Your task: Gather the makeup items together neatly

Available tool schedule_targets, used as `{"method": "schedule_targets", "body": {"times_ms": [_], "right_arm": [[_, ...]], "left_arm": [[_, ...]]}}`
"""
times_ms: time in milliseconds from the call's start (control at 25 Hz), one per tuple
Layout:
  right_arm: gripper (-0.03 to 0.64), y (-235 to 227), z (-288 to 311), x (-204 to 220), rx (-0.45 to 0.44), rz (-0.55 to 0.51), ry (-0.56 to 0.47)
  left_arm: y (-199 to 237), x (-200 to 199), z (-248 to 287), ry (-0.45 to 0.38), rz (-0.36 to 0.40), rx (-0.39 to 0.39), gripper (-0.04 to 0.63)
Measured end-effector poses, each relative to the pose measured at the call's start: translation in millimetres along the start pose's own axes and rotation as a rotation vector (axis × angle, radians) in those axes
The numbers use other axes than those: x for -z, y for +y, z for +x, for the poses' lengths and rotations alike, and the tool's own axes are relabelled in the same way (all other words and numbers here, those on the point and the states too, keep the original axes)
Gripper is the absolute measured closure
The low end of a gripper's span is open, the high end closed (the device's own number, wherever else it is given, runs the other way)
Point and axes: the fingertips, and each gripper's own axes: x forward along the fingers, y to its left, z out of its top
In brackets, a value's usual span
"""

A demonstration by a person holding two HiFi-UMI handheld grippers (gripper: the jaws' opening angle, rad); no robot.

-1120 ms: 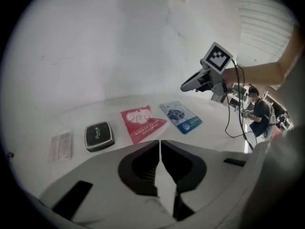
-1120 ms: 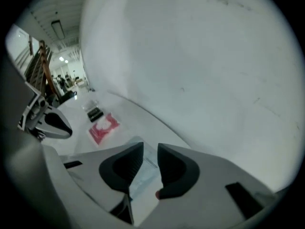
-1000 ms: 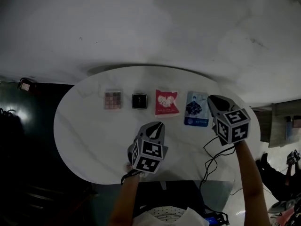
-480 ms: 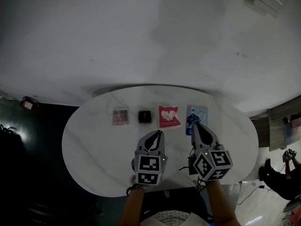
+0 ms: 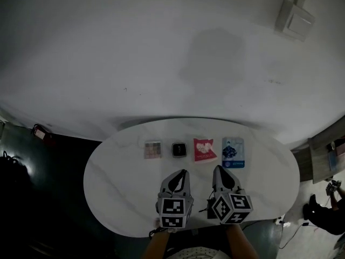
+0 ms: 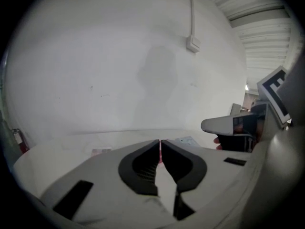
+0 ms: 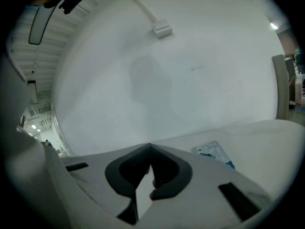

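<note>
Palette seemingly holds eyeshadow pans.

The table has a smooth white top, marble-veined, with a faint sheen. On it, the red packet and the blue packet look like thin plastic film — slightly glossy — and the black compact like hard plastic. Behind the table the wall is matt white.

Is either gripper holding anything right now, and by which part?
Nothing is held: the left gripper and the right gripper are both shut and empty.
</note>
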Motion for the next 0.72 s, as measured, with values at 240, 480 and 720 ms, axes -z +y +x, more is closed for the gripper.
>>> {"method": "schedule_targets", "body": {"times_ms": [240, 480, 720], "right_arm": [[0.607, 25, -3, 13, 0.003, -0.063, 0.013], [0.607, 43, -8, 20, 0.008, -0.155, 0.011], [0.607, 53, -10, 32, 0.004, -0.206, 0.016]], "left_arm": [[12, 4, -18, -0.006, -0.008, -0.014, 0.557], [16, 6, -30, -0.023, -0.012, -0.025, 0.557], [19, 13, -37, -0.034, -0.009, -0.033, 0.558]]}}
